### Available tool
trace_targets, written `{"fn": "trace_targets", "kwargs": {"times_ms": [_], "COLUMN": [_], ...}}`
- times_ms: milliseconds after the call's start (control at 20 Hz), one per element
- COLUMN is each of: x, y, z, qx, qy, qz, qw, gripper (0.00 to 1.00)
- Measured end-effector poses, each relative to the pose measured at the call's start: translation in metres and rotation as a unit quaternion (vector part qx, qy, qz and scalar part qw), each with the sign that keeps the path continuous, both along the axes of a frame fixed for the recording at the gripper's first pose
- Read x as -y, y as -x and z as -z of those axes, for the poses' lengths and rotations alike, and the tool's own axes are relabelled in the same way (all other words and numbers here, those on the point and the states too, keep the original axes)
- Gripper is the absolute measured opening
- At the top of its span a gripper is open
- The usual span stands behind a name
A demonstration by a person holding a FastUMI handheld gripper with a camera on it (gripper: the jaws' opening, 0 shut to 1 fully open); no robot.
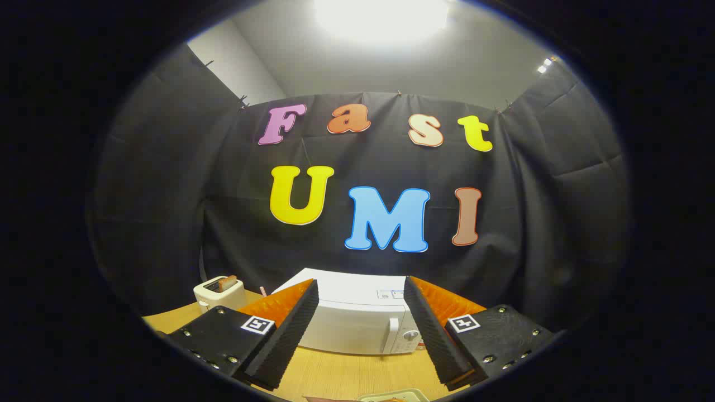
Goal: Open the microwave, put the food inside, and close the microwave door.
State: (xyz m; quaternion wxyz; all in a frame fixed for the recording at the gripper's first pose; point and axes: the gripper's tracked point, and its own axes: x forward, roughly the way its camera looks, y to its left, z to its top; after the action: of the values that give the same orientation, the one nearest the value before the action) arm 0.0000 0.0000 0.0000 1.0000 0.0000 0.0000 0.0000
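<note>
1. Hovering above the desk (pixel 335 374), the tongs (pixel 360 329) sit with fingers (pixel 290 329) spread wide apart, nothing between the pads.
2. Microwave (pixel 352 321) is white, standing on the desk beyond the fingertips, framed in the gap between the two fingers. Not touching either one.
3. Microwave door is closed; vertical handle (pixel 393 335) sits at the door's right side, with a round knob (pixel 411 335) on the control panel just right of it.
4. Toaster (pixel 219 293) is pale, further back off to the left of the microwave and beyond the left finger, with a brownish slice (pixel 227 282) sticking up out of its slot.
5. Food: edge of a light tray or plate (pixel 394 396) pokes in below the fingers, on the desk nearer than the microwave. Too cropped to tell what's on it.
6. Black cloth wall (pixel 167 212) hangs behind the microwave and toaster; ceiling light (pixel 380 19) is bright overhead.
</note>
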Motion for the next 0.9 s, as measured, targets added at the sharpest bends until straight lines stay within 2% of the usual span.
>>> {"fn": "trace_targets", "kwargs": {"times_ms": [900], "x": [0.001], "y": [-0.012], "z": [0.024], "qx": [-0.007], "qy": [0.003], "qz": [-0.004], "qw": [1.000], "gripper": [0.97]}}
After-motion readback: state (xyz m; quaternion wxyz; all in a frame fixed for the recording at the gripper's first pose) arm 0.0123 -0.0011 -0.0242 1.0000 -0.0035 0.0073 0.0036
